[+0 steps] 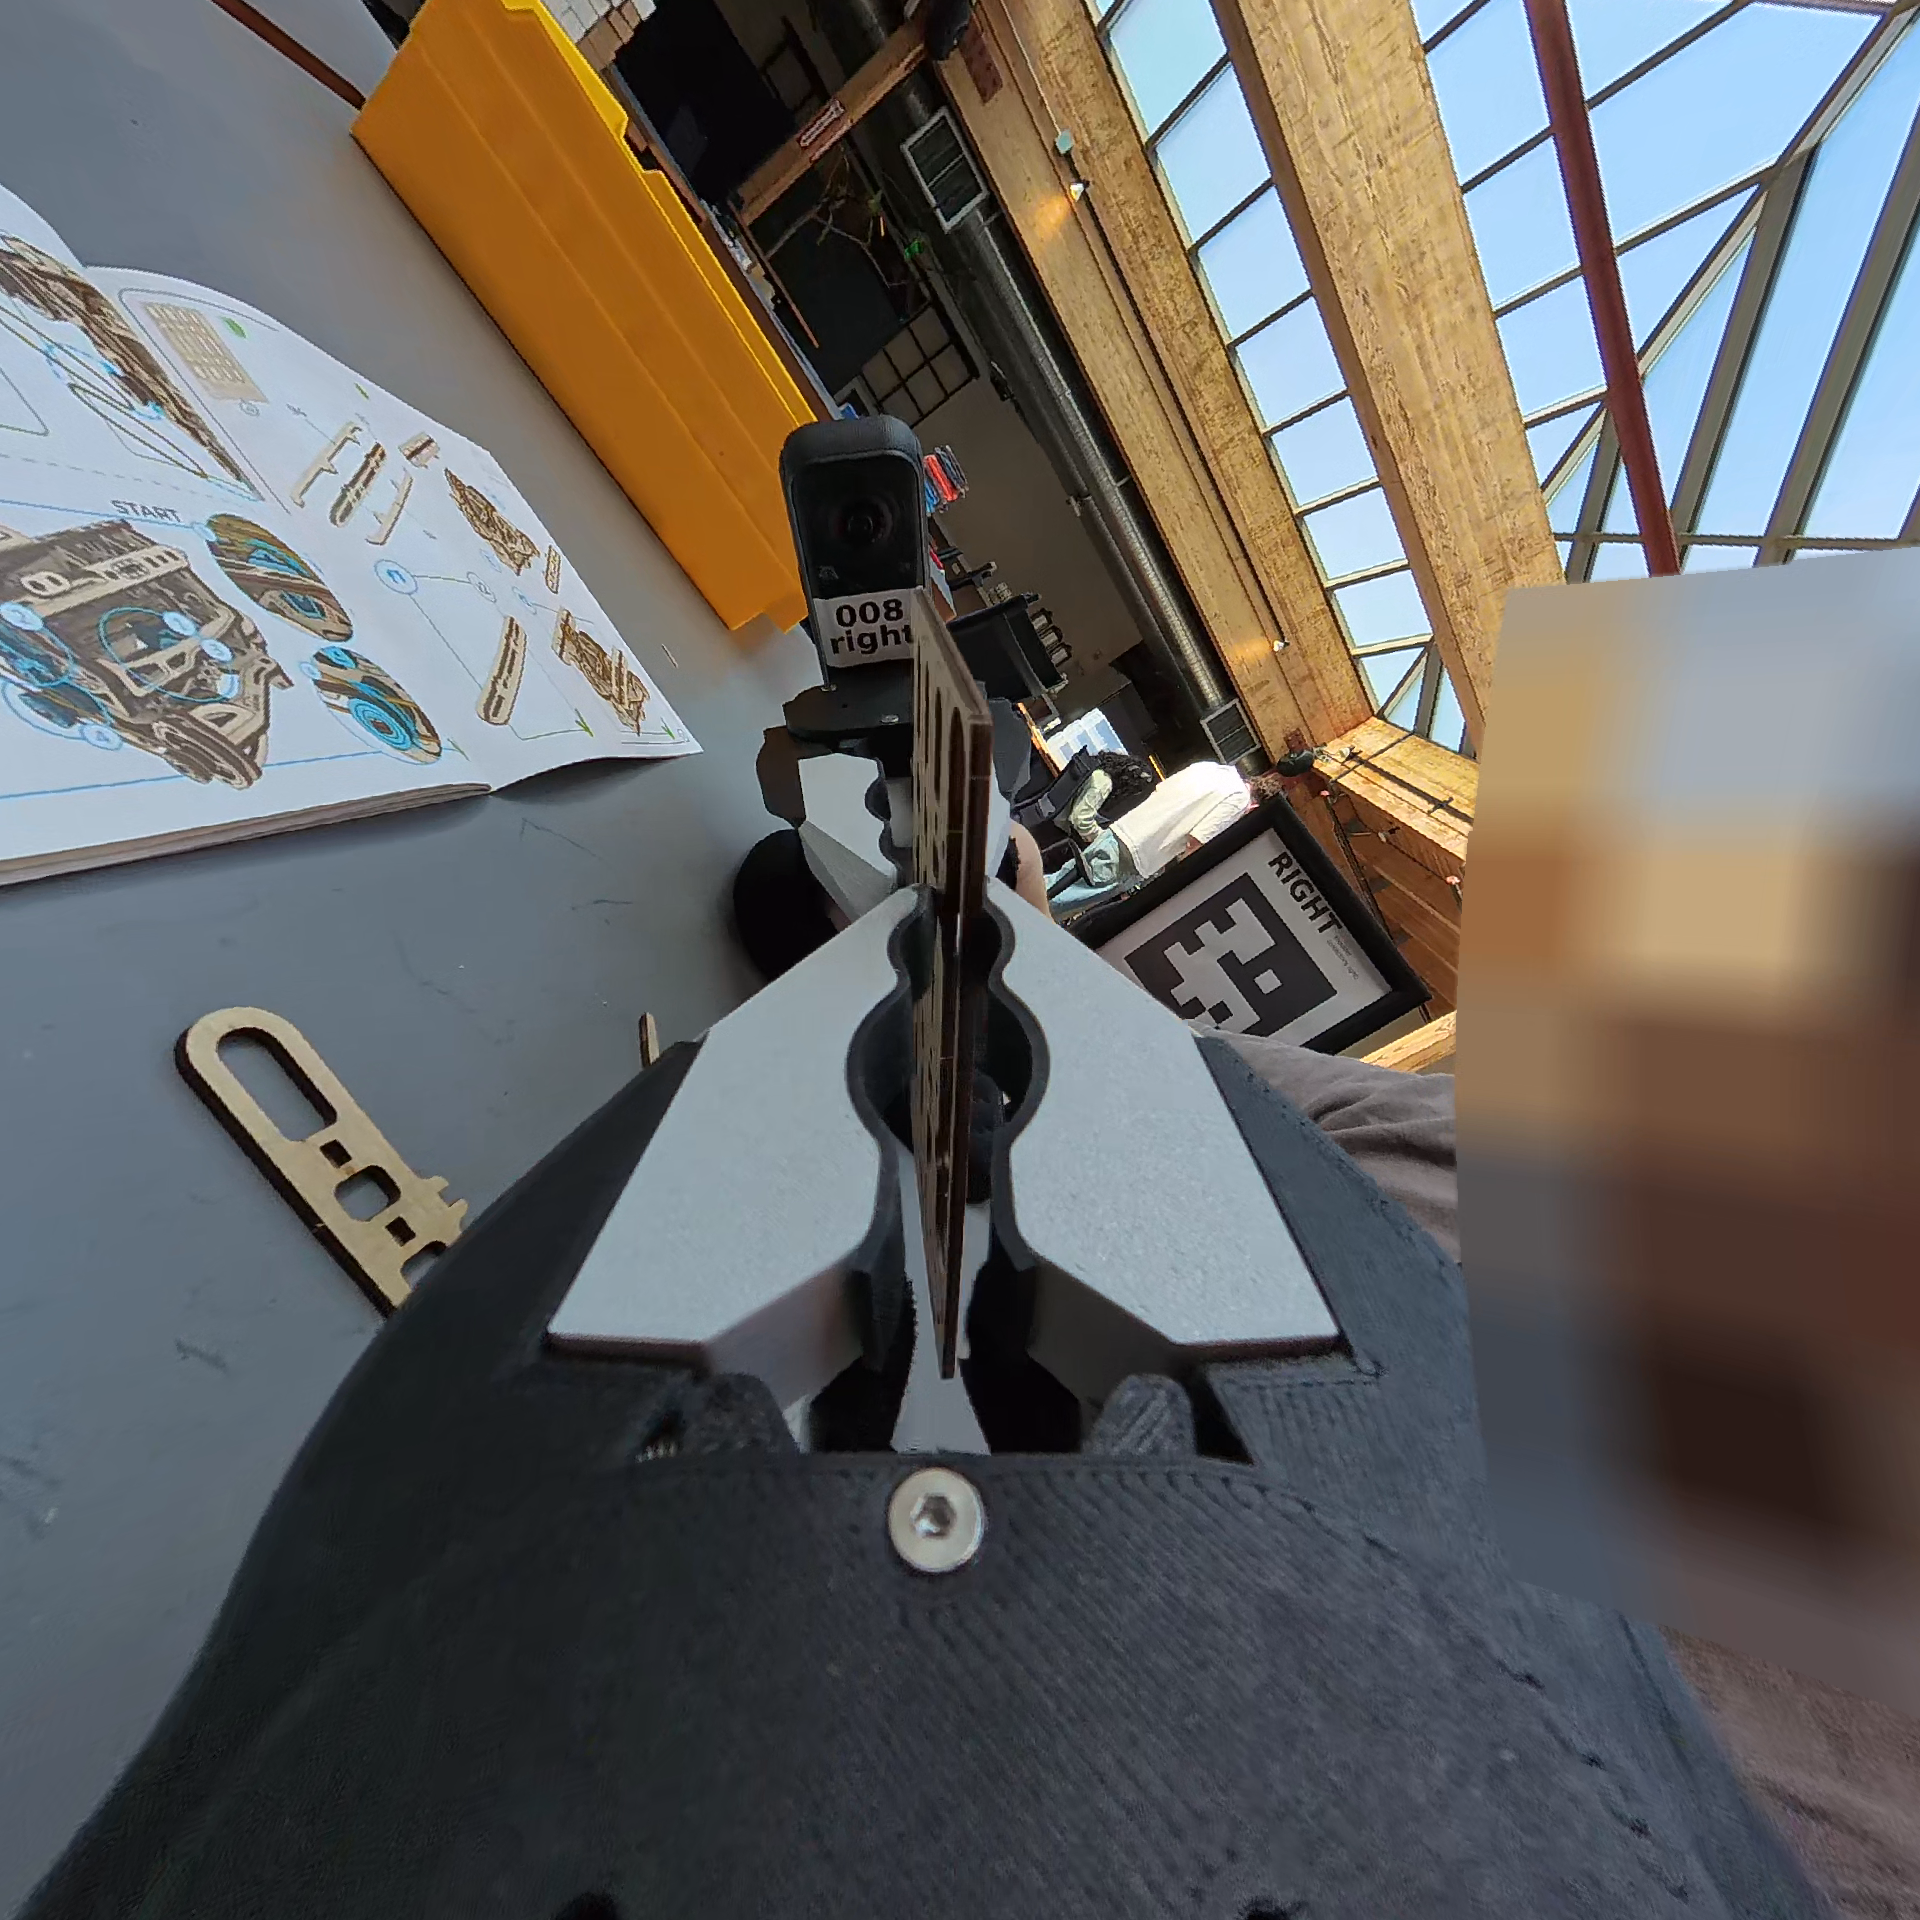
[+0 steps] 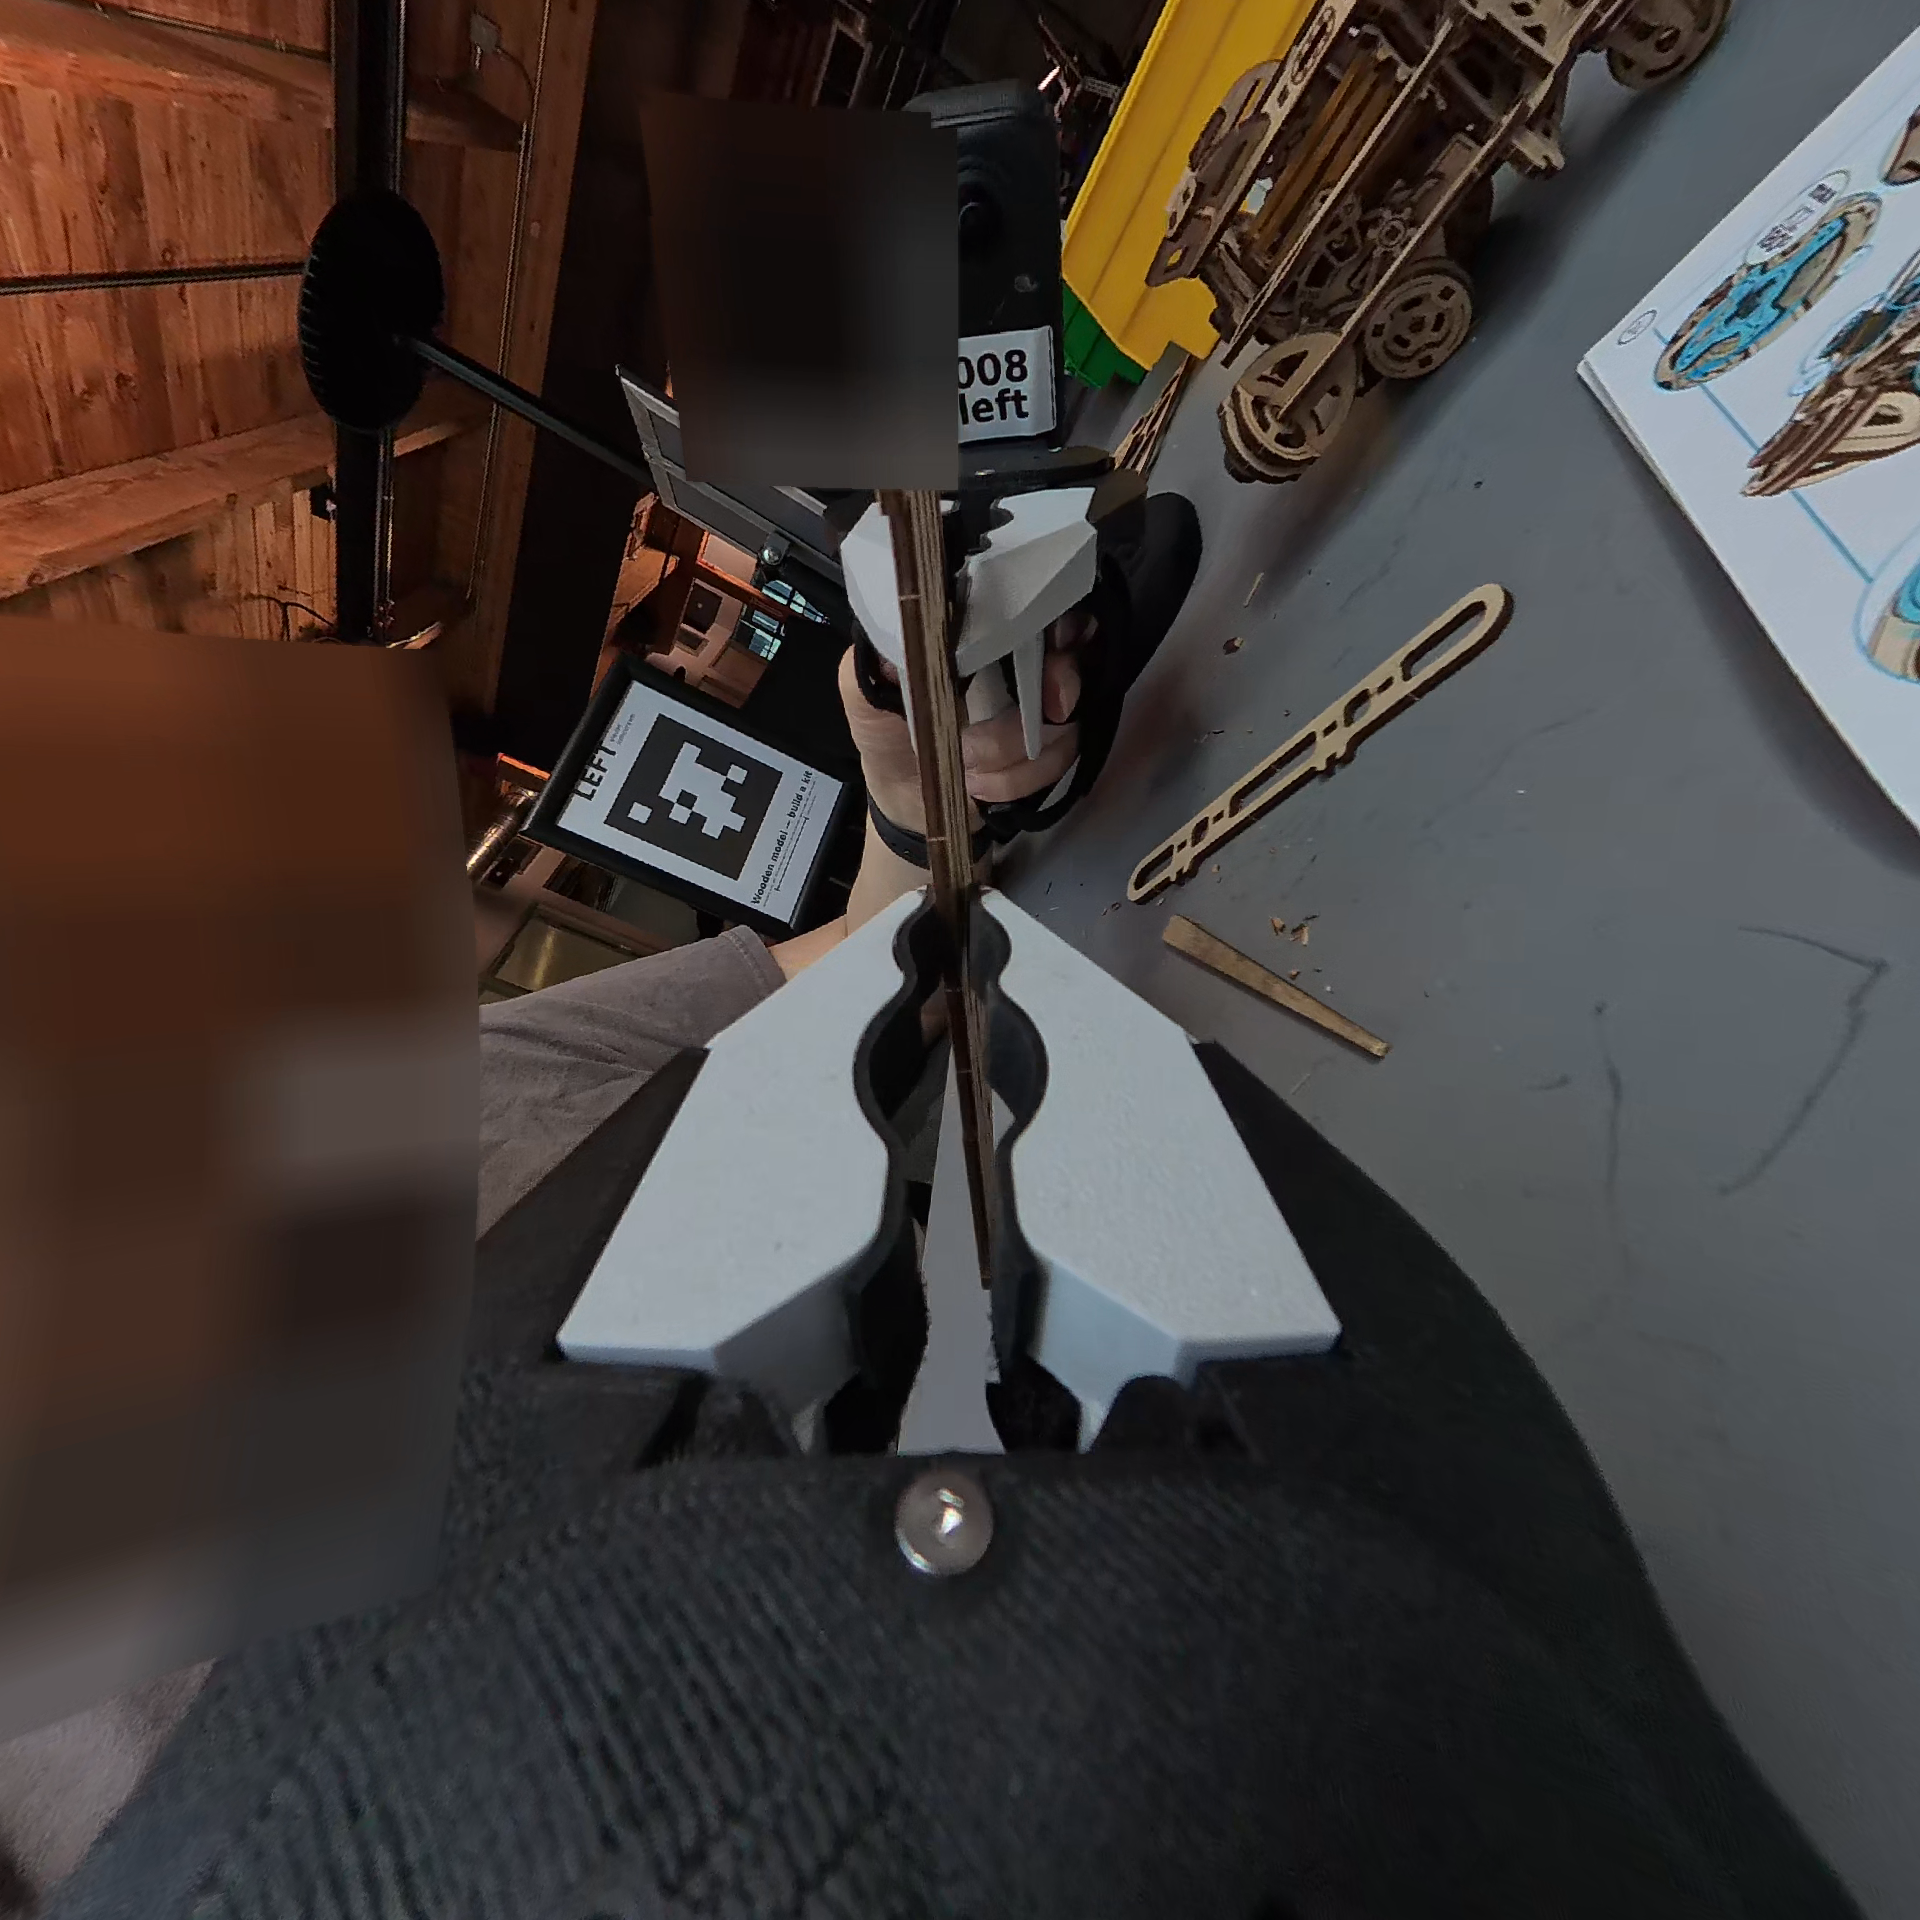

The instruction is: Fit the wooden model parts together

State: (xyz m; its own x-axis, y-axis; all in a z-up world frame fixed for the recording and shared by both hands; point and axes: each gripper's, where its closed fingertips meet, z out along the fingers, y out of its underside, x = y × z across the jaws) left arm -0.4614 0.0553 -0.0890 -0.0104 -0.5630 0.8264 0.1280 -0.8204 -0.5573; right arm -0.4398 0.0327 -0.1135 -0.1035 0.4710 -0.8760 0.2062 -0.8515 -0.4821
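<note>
A thin wooden panel [image 1: 951, 748], seen edge-on, spans between my two grippers above the grey table [image 1: 416, 987]. My left gripper [image 1: 951, 909] is shut on one end of it. My right gripper [image 2: 951, 899] is shut on the other end of the panel [image 2: 928, 707]. Each gripper faces the other: the right one [image 1: 894, 821] shows in the left wrist view, the left one [image 2: 940, 561] in the right wrist view. I cannot tell whether the panel is one piece or two layers. A loose slotted wooden strip [image 1: 312, 1132] lies on the table, also in the right wrist view [image 2: 1330, 738].
An open instruction booklet [image 1: 260, 582] lies on the table near yellow bins [image 1: 592, 281]. A partly built wooden vehicle model [image 2: 1351, 208] stands beyond the strip. A thin wooden stick [image 2: 1273, 985] and wood crumbs lie nearby. Framed marker signs [image 2: 696, 790] stand off the table edge. Left tips to right tips: about 5 cm. From either gripper's tips it is about 20 cm to the partly built wooden vehicle model [image 2: 1351, 208].
</note>
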